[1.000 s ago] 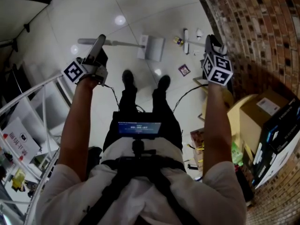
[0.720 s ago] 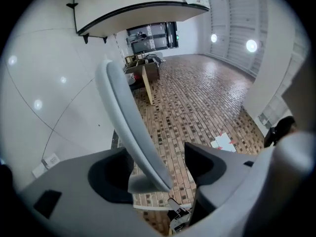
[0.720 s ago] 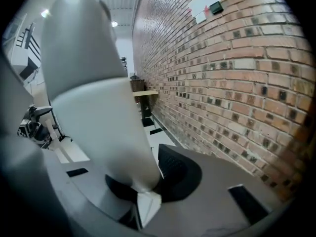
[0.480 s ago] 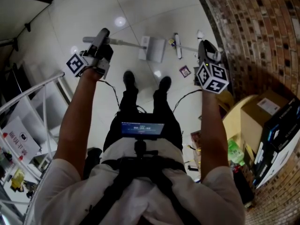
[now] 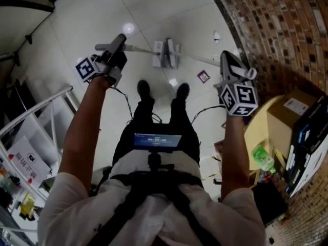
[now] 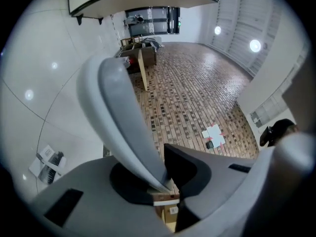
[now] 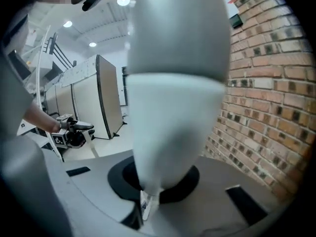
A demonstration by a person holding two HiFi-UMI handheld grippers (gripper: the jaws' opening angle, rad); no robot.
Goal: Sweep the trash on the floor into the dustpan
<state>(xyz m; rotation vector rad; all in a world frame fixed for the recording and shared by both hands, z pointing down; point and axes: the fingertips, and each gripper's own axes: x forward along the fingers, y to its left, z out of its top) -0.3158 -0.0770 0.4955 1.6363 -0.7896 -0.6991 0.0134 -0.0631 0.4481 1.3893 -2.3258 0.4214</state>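
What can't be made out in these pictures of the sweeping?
- Inside of the dustpan: head view, too small, broom head across it.
- Small packet on the floor: head view, too small to identify.
- Scene straight ahead: right gripper view, blurred broom handle fills the middle.
- Floor under the person: head view, the body hides it.

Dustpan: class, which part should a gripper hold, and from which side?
The long handle, near its free end, jaws across it from the side. It is thin and reaches far from the pan, which can stay on the floor. The left gripper has just been closing its jaws on it.
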